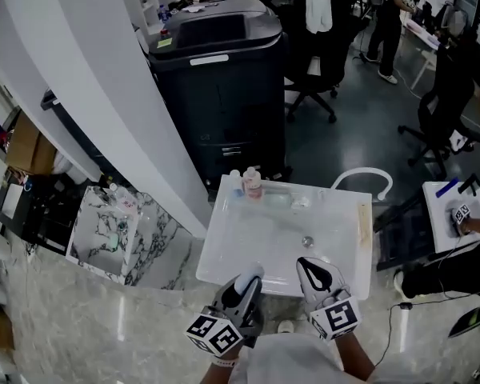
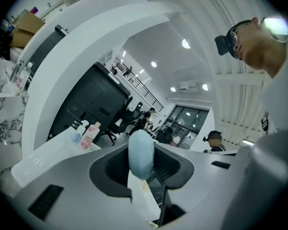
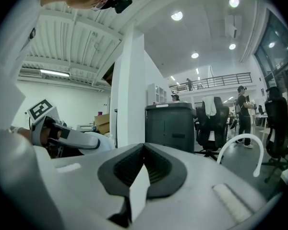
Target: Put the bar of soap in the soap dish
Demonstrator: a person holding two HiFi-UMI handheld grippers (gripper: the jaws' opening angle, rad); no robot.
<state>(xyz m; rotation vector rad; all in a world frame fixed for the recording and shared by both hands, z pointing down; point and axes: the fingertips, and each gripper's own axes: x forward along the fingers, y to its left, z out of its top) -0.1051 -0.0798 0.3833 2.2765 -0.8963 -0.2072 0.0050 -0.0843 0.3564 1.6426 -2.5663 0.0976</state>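
Note:
A pale blue bar of soap (image 2: 141,152) stands on edge between the jaws of my left gripper (image 2: 143,163), which is shut on it. In the head view the left gripper (image 1: 246,285) hovers over the near rim of the white sink (image 1: 224,254), with the soap (image 1: 250,276) at its tip. My right gripper (image 1: 318,277) is beside it to the right, also over the near rim. Its jaws meet at the tip with nothing between them (image 3: 144,150). A pale green soap dish (image 1: 278,201) sits on the sink's far ledge.
Two small bottles (image 1: 251,184) stand on the far ledge left of the dish, and the drain (image 1: 307,241) is mid basin. A white curved tap (image 1: 366,176) arches at the far right corner. A large black machine (image 1: 224,78) stands behind, with a marbled counter (image 1: 112,230) to the left.

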